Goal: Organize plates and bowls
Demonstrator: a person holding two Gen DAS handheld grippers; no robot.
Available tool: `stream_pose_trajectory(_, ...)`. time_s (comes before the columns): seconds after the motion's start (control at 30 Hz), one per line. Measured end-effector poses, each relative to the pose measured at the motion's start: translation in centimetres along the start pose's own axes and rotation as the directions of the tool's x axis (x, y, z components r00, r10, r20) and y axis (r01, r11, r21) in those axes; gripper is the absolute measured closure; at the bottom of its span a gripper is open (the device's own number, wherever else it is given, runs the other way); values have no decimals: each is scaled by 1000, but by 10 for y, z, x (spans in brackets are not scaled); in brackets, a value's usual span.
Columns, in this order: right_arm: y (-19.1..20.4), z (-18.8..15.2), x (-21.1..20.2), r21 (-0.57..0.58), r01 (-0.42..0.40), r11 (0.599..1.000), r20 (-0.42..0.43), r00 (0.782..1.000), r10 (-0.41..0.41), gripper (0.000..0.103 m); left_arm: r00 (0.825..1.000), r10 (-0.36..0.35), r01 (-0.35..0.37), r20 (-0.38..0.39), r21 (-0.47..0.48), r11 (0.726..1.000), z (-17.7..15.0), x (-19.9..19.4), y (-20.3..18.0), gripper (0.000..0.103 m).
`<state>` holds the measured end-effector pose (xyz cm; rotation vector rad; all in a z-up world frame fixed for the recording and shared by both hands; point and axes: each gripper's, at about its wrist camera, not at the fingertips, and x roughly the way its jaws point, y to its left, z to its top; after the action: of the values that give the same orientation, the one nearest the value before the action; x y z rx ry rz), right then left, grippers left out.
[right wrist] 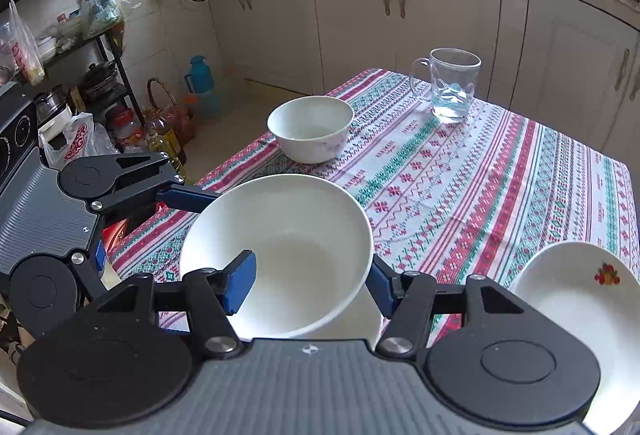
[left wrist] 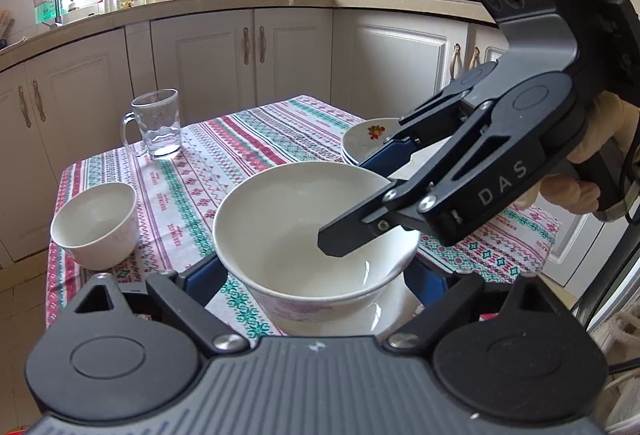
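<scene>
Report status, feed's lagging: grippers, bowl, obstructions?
Left gripper clamps big bowl. Right gripper straddles its rim, inner pad clear. Plate beneath bowl; small bowl, glass mug stand clear.

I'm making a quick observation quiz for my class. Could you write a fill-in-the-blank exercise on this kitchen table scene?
1. The table holds ___ white bowls: the large bowl and the small bowl.
2. One finger of the right gripper reaches ___ the large bowl.
3. The mug is made of clear ___.

Missing words: two; inside; glass
</scene>
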<state>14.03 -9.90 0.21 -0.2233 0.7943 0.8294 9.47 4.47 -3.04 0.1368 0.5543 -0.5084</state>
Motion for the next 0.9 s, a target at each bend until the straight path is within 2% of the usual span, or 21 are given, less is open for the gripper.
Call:
stream_pose_trajectory(0.47, -11, -21, 4, 33, -17, 999, -16, 1000, 17, 37, 998, -5, 6, -66, 3, 1000, -4, 14, -10, 9)
stream_pose_trajectory(0.9, -14, -25, 7, 42, -20, 999, -21, 1000, 21, 37, 997, -15, 15, -80, -1, 1000, -5, 19, -8, 9)
